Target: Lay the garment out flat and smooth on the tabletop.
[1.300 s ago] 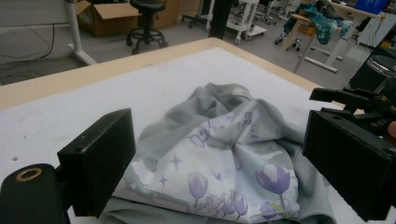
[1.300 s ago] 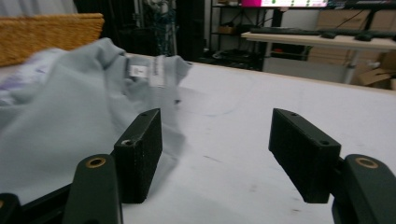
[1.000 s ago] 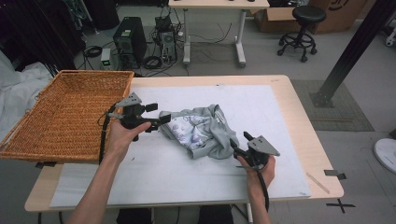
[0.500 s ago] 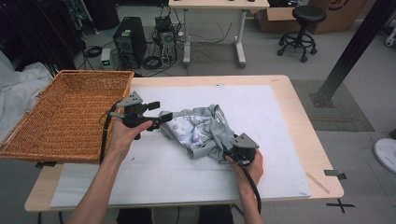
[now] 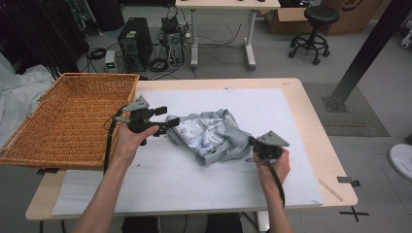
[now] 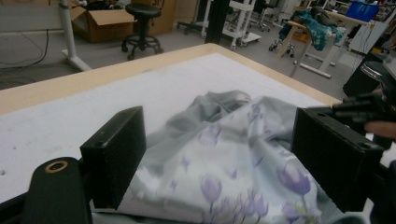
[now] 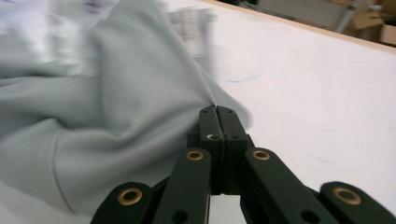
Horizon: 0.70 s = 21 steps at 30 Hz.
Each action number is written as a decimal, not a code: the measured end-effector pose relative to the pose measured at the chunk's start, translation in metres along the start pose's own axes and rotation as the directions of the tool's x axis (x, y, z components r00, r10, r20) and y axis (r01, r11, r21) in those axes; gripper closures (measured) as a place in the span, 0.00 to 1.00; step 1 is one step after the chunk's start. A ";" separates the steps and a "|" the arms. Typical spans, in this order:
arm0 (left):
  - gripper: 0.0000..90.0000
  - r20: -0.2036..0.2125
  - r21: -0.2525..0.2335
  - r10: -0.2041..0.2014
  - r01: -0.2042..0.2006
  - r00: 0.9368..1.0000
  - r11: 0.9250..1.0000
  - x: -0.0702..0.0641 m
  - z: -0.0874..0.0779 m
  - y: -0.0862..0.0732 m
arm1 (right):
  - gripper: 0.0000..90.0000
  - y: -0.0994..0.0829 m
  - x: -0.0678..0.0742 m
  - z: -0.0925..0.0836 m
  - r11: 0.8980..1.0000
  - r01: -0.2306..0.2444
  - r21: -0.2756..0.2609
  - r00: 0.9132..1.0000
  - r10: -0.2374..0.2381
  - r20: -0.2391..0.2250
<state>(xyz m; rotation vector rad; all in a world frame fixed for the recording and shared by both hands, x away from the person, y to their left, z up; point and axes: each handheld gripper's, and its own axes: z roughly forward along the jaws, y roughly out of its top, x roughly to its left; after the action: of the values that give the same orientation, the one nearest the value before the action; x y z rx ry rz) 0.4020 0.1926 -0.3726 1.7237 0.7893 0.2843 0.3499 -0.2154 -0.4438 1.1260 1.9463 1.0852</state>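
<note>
1. The garment (image 5: 211, 136), grey outside with a purple flower print on its lining, lies crumpled near the middle of the white mat (image 5: 291, 116) on the table (image 5: 311, 102).
2. The main change is at its right-hand edge. A second ago the right gripper (image 5: 253, 144) stood off from the cloth with its jaws half apart; half a second ago it had pushed in against the fabric. Now its jaws have just snapped fully together, and in the right gripper view a fold of grey cloth (image 7: 140, 116) is pinched at their tips (image 7: 216, 112).
3. That hand has also drawn back a little toward the right, so the pinched edge appears to be pulled outward.
4. The left gripper (image 5: 165, 126) has held its place at the garment's left edge. Its jaws have just been narrowing slightly but remain wide, with the flowered lining (image 6: 224, 177) lying between the pads (image 6: 116, 158) and not squeezed.
5. Judgement: one edge is now secured, the other is not; the left jaws need to close before the cloth can be lifted or spread.
6. The wicker basket (image 5: 63, 121) sits at the left end of the table, apart from the garment.
</note>
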 end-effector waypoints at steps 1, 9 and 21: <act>0.22 0.000 0.000 -0.002 0.002 1.000 1.000 0.000 0.002 -0.001 | 1.00 0.002 -0.009 0.001 1.000 0.001 0.014 1.000 -0.001 0.019; 0.27 -0.019 0.034 -0.025 0.026 0.999 0.999 0.004 0.013 -0.007 | 1.00 0.008 -0.046 0.000 0.998 -0.034 0.051 0.996 0.029 0.086; 0.37 -0.111 0.114 -0.019 0.032 0.994 0.993 0.011 0.024 -0.031 | 0.65 0.009 0.024 -0.035 0.980 -0.013 -0.201 0.986 -0.020 -0.163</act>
<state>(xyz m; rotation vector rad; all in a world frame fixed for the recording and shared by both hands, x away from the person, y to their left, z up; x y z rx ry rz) 0.4128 0.1842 -0.4112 1.8168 0.9230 0.3235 0.3140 -0.2031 -0.4227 0.9485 1.9088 1.3773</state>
